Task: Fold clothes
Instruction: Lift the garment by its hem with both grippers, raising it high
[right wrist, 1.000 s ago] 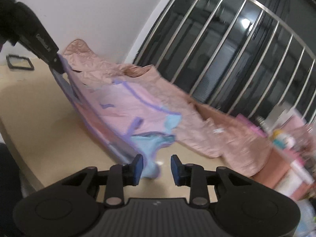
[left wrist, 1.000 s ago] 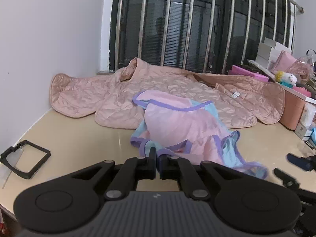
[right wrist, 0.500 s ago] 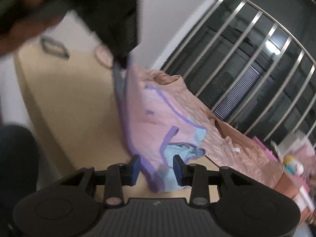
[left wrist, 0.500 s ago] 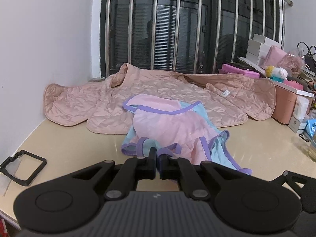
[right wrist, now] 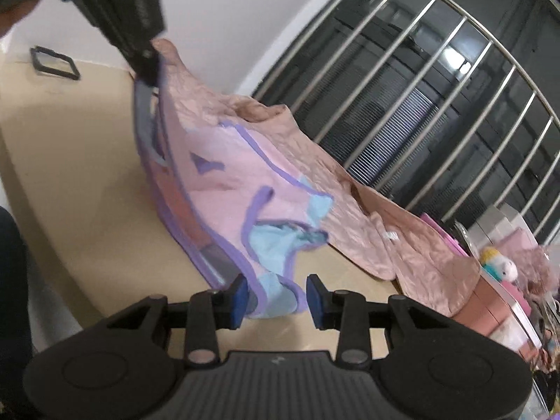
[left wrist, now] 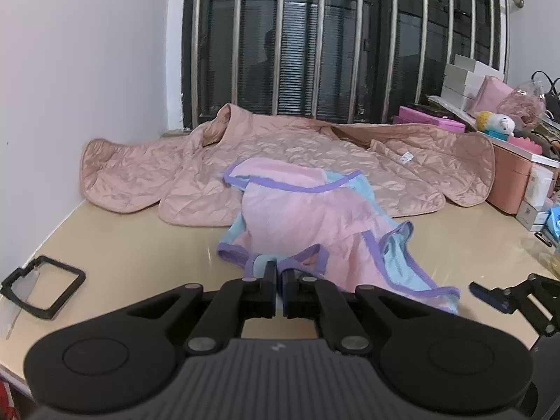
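A pink garment (left wrist: 308,220) with purple trim and light blue patches lies crumpled on the beige table (left wrist: 140,245). My left gripper (left wrist: 278,274) is shut on its near purple-trimmed edge. From the right wrist view the left gripper (right wrist: 148,64) lifts that corner, so the garment (right wrist: 227,182) hangs stretched down towards my right gripper (right wrist: 276,295). That one stands open, the garment's low blue corner lying loose between its blue pads (right wrist: 239,295). A right finger (left wrist: 484,290) shows at the right edge of the left wrist view.
A pink quilted jacket (left wrist: 315,154) lies spread behind the garment, against the barred window (left wrist: 315,52). A black rectangular frame (left wrist: 42,287) sits at the table's left front. Boxes, a pink bin (left wrist: 507,182) and a plush toy (left wrist: 495,124) crowd the right side.
My right gripper has sunk and come closer to the garment's low corner, its jaws slightly wider. The left gripper keeps its hold; the garment's hem on the table has shifted.
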The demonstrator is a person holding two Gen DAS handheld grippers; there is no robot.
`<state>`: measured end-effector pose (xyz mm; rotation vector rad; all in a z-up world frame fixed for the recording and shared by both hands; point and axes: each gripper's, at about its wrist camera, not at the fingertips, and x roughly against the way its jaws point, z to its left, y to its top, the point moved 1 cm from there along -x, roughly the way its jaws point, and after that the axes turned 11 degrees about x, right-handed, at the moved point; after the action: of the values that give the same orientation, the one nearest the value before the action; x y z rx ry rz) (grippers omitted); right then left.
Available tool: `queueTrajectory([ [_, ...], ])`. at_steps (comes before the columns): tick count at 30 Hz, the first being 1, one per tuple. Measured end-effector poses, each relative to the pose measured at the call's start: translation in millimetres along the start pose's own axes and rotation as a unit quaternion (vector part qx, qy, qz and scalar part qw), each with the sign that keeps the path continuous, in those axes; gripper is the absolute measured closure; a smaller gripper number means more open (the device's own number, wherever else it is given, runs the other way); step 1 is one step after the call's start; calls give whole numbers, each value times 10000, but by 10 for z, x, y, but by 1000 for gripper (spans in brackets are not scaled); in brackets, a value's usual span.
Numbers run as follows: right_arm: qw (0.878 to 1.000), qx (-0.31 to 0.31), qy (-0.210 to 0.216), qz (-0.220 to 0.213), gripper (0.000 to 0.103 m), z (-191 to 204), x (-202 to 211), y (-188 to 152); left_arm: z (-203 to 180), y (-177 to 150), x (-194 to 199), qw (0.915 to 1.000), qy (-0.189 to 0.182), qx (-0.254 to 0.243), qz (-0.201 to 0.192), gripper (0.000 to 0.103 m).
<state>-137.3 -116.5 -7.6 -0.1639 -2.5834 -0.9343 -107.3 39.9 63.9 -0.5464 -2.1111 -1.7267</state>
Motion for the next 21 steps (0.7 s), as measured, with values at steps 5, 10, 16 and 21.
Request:
queueTrajectory([
  [5, 9999, 70, -19, 88, 76, 37, -28, -56, 122, -125, -87, 9996, 115, 139, 213, 101],
  [10, 9991, -300, 276, 89, 99, -69, -92, -35, 148, -167, -252, 9989, 243, 53, 389, 101],
  [16, 9933, -653, 877, -359, 101, -863, 46, 176, 32, 618, -54, 9952, -764, -516, 314, 101],
  [21, 9904, -589, 574, -1113, 101, -1964, 564, 672, -185, 1599, 425, 9849, -1403, -1012, -33, 101],
])
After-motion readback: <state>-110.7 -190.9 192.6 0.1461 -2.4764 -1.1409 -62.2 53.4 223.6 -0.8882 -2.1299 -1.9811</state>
